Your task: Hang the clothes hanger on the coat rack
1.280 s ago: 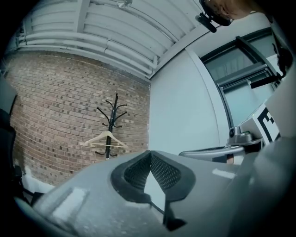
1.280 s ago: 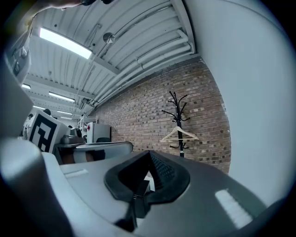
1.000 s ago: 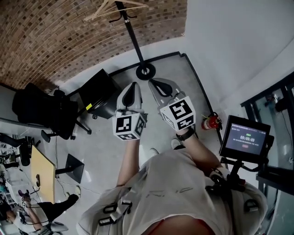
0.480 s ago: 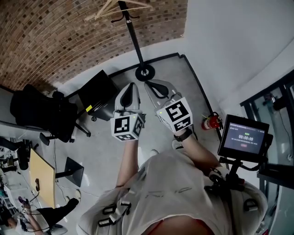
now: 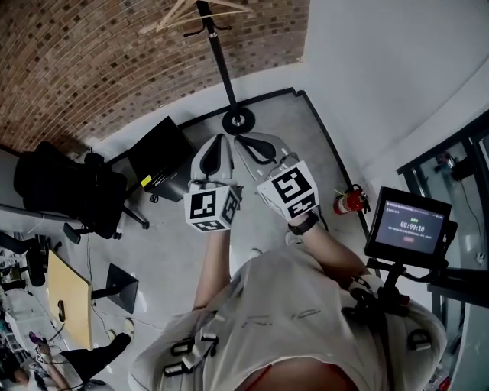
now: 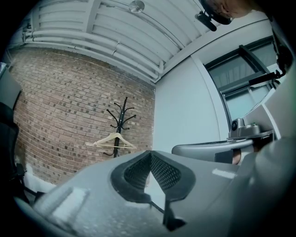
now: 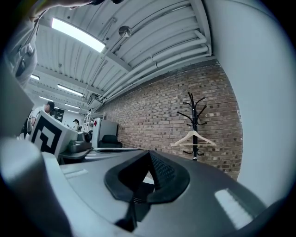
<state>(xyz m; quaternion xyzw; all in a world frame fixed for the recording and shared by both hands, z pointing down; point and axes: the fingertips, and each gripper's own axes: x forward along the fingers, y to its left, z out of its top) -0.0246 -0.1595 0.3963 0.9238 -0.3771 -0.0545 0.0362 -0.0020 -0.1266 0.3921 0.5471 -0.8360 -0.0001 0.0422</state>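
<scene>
A black coat rack [image 5: 221, 65] stands on a round base in front of the brick wall. A pale wooden hanger [image 5: 191, 11] hangs from its top hooks; it also shows as the hanger [image 6: 112, 139] in the left gripper view and the hanger [image 7: 193, 138] in the right gripper view. Both grippers are held level, side by side, well short of the rack and pointing towards it. My left gripper [image 5: 221, 141] is shut with nothing in it, its pads [image 6: 162, 171] meeting at the tip. My right gripper [image 5: 246, 142] is shut and empty too, its pads [image 7: 159, 171] closed.
A black office chair [image 5: 65, 191] and a dark cabinet [image 5: 164, 156] stand at the left. A red fire extinguisher [image 5: 348, 202] sits by the white wall on the right, next to a screen on a stand [image 5: 409, 225]. A wooden desk [image 5: 65, 294] is at the lower left.
Both grippers have drifted a little forward towards the coat rack, staying shut. The hanger has not moved on the rack.
</scene>
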